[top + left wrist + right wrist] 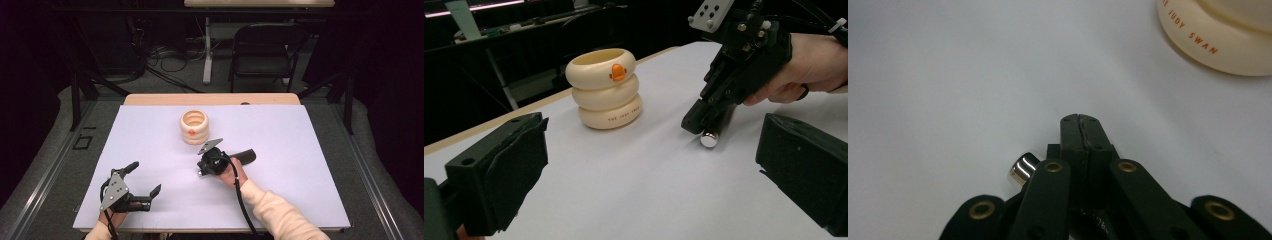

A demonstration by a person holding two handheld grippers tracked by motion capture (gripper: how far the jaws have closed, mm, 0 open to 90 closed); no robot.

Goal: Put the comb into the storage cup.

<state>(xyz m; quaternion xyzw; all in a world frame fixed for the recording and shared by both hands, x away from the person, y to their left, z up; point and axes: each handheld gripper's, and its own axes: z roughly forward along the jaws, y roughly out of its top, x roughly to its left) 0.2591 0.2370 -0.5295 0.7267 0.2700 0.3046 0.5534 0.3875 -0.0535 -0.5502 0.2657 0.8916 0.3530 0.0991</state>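
The right tongs (pixel 202 169) are pressed fully together, jaw against jaw, with nothing between them, their tips tilted down close to the white tabletop (pixel 300 150). Just beside them lies a dark, slim cylinder with a shiny metal end cap (pixel 709 139); in the left gripper view that silvery end pokes out from under the closed tips and rests on the tabletop, while in the right gripper view the same cap (pixel 1023 169) sits to the left of the shut jaws, outside them rather than in their grip. Whether the jaws touch the cylinder's side cannot be told. In the high view its dark body (pixel 244 156) runs away from the right hand (pixel 235 172) toward the right. The cream, ring-stacked holder (pixel 194 127) with an orange mark on its front stands upright beyond the right tongs, near but apart from them. The left tongs (pixel 145 179) rest low near the front left of the tabletop, jaws spread wide and empty, well apart from the cylinder and the holder.
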